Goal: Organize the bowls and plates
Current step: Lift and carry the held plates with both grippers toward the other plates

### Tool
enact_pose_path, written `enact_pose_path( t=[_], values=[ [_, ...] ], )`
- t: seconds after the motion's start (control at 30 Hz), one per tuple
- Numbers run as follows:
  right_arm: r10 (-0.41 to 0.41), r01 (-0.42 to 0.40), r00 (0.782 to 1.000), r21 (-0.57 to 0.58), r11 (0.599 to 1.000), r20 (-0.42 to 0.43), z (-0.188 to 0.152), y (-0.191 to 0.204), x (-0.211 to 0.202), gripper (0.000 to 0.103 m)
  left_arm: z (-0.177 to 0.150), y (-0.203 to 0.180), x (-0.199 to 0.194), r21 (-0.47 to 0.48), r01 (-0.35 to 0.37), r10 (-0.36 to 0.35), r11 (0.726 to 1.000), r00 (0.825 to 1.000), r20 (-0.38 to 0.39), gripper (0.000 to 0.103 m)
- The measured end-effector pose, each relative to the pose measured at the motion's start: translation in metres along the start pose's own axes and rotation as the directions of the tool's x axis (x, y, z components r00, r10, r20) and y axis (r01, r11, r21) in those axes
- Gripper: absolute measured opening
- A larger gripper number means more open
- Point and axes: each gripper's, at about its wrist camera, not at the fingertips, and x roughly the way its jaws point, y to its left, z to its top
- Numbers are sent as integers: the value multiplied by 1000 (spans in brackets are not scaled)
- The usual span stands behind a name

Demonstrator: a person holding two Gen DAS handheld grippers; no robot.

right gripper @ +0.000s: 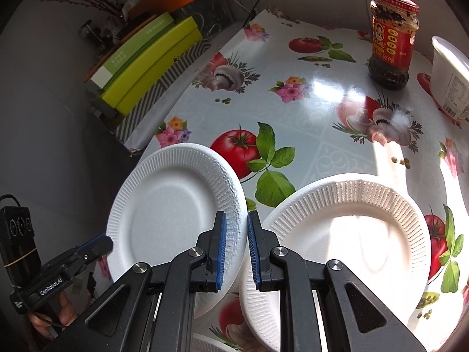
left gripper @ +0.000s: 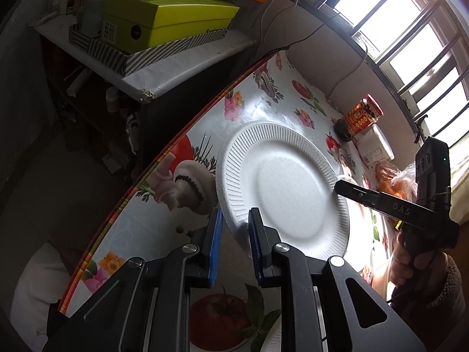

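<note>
Both claws clamp one tilted foam plate by opposite rim edges: the right claw at its right, the left claw at its left. A second foam plate lies on the table just right of it, so stacking means carrying rightward.

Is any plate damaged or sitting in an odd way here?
Yes. The left plate is tilted off the table, pinched at its rim by both hand-held grippers, left and right. Its rim looks crumpled near the right one. The other plate looks intact.
</note>
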Motion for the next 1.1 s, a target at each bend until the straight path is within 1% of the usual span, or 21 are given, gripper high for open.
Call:
enact_pose_path(
  t=[0.43, 0.87, 1.1],
  values=[
    [-5, 4, 999, 18, 1000, 37, -33, 1, -36, 15, -21, -12, -20, 49, 26, -27, 998, 1000, 8, 19],
    [-35, 33, 998, 36, 999, 57, -73, -4, -63, 15, -50, -22, -29, 94, 47, -46, 994, 999, -12, 19],
    [-36, 32, 998, 60, 998, 56, -99, -9, -72, 15, -68, -25, -32, 109, 62, -59, 992, 998, -31, 19]
  ],
)
